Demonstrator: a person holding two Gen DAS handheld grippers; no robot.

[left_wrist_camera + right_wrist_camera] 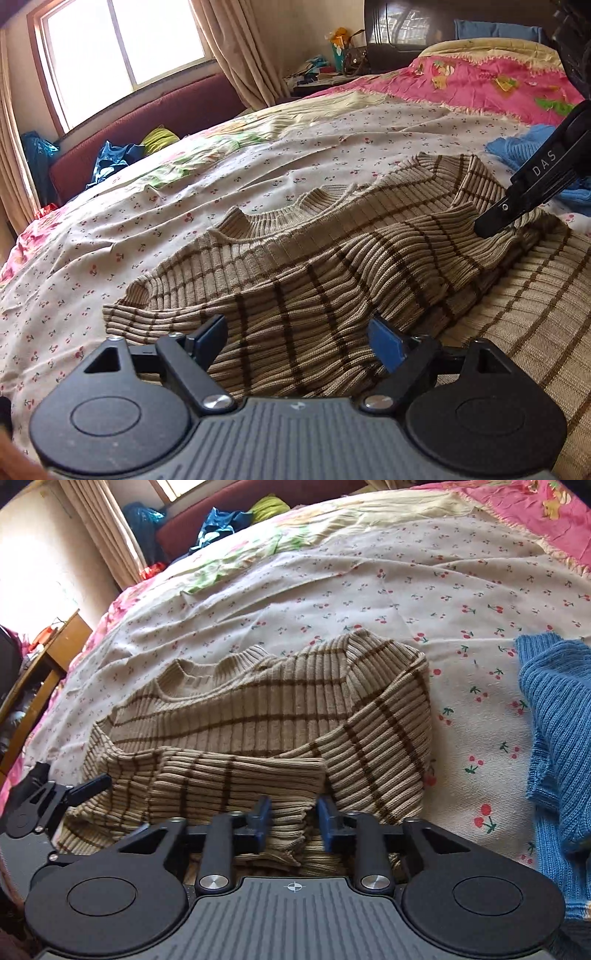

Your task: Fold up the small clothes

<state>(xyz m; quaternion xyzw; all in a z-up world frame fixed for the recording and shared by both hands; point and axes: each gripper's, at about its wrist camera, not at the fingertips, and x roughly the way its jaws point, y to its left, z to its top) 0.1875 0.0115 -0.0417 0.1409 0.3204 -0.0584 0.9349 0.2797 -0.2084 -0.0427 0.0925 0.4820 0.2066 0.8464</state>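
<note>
A tan ribbed sweater with brown stripes (332,266) lies on the cherry-print bed sheet (184,206), both sleeves folded across its front. My left gripper (297,345) is open, its blue pads wide apart over the sweater's near left part. In the right wrist view the sweater (258,716) fills the middle. My right gripper (293,821) is open with a narrower gap, its pads either side of the folded sleeve's cuff (288,834). The right gripper's finger also shows in the left wrist view (495,221), resting on the sweater's right shoulder. The left gripper shows at the left edge of the right wrist view (88,786).
A blue knit garment (557,716) lies on the sheet to the right of the sweater. A pink quilt (498,85) covers the bed's far end. A maroon bench (147,125) with loose clothes runs under the window. A wooden table (37,675) stands left of the bed.
</note>
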